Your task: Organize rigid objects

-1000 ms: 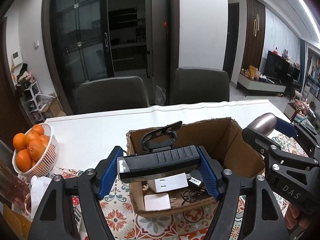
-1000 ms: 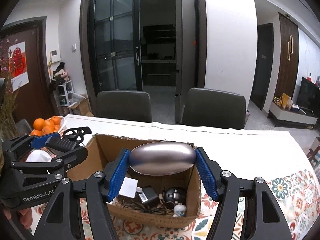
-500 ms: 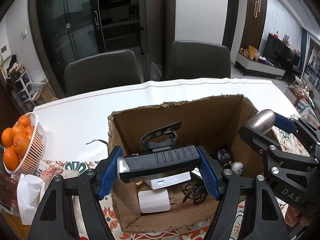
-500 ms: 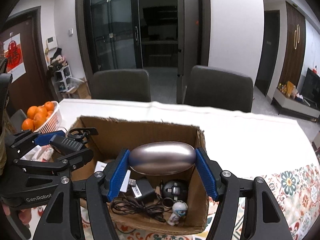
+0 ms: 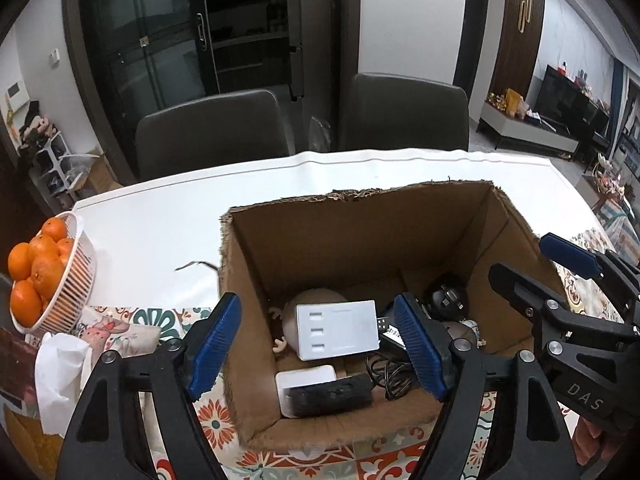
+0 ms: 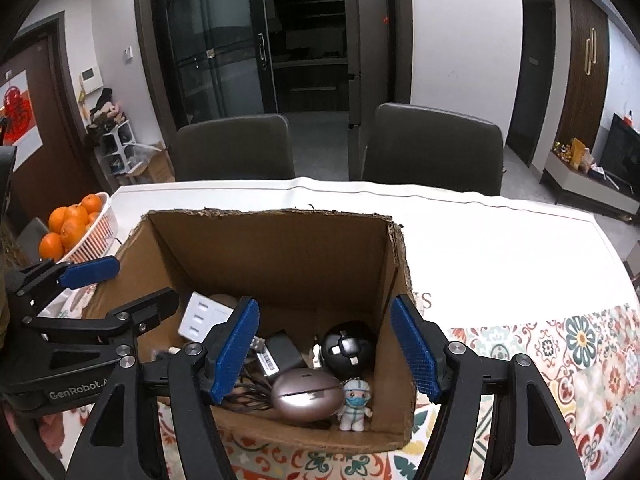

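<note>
The left tongs (image 5: 316, 348) and the right tongs (image 6: 324, 354) are both held spread apart with nothing between the blue pads, poised just above the near rim of the cardboard box (image 6: 280, 264). The step in hand appears to be the withdrawal after a drop; it is best done by lifting each tool straight up, so that the torn box walls are not snagged and the box is not dragged across the patterned cloth (image 6: 560, 344) on the worktop (image 6: 500, 236).

Inside the box, a black ridged device (image 5: 330, 396) is seen lying at the near wall across a small white charger (image 5: 306, 378). A metallic egg-shaped case (image 6: 306, 396) is seen on the floor beside a small masked figurine (image 6: 354, 402). Behind these, a tangle of black cable (image 5: 390, 372), a white multi-port adapter (image 5: 338, 330), a black plug block (image 6: 284, 354) and a black ball-like gadget (image 6: 348, 346) are gathered.

Farther left, a white basket (image 5: 68, 292) of oranges (image 5: 34, 268) is set on the worktop, and two grey chairs (image 6: 234, 148) are drawn up at the far edge.
</note>
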`<state>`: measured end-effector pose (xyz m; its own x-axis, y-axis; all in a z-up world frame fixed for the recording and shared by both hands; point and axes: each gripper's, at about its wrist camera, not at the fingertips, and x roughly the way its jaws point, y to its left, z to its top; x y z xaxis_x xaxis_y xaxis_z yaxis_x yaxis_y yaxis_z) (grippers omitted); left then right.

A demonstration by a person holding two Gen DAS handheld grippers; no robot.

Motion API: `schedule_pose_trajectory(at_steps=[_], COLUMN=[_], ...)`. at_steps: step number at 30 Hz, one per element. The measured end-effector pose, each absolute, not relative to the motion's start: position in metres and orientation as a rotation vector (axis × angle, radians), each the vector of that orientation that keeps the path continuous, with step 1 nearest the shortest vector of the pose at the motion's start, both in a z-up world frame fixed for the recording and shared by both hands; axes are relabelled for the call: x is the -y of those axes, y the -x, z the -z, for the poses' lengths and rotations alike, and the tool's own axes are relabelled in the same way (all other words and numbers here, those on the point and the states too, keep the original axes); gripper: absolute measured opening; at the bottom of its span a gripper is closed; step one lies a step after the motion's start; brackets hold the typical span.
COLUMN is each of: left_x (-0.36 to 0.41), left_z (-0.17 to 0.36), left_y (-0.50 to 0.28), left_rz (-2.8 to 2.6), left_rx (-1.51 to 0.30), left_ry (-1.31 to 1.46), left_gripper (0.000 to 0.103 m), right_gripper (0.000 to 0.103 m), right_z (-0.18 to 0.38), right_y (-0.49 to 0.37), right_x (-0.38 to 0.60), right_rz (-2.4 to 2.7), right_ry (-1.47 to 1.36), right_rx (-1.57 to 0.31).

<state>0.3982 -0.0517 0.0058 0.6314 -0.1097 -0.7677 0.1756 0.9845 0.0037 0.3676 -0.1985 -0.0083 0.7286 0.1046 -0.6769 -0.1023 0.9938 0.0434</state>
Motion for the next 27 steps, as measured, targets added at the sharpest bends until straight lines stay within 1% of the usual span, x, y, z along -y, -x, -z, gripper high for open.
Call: schedule_pose_trajectory(at_steps=[8,11,14,16,18,20,23,27], left_x=[0.043,0.039,0.035,0.032,0.031,0.027,0.022,0.018], left_z=[-0.033,-0.045,-0.057,-0.065,-0.071,-0.076,-0.08,-0.083], left_y=[-0.36,-0.339,-0.315,-0.298,-0.282,-0.263,-0.239,-0.211], left_rz=[0.149,0.142,0.143,0.14,0.133,0.121,0.104,0.095], left_rx=[-0.797,-0.757,-0.72,-0.694,-0.67,-0.64,-0.606,-0.574], left_ry=[-0.072,-0.071,-0.064,-0.062,-0.058,-0.057,-0.052,-0.051], left_gripper=[0.079,0.082,0.083,0.086,0.09,0.092,0.097,0.1], right_gripper=[0.069,0.069,0.069,0.069,0.07,0.07,0.072,0.079], right_z=[-0.014,-0.025,-0.035,-0.042,-0.047,-0.053,-0.06,-0.064], right_y=[-0.333,-0.31,-0.293,-0.276,-0.262,-0.245,-0.224,-0.192], right_x=[0.197,0.196,0.195,0.194,0.195,0.194,0.191,0.187], right_rz=[-0.091,-0.082,-0.072,-0.061,-0.056,-0.044,-0.024,-0.005], right_ry=[-0.003,-0.012,-0.018,-0.024,-0.03,-0.029,-0.015,-0.003], right_rx=[-0.689,-0.661,-0.639,-0.62,-0.601,-0.581,-0.55,-0.507])
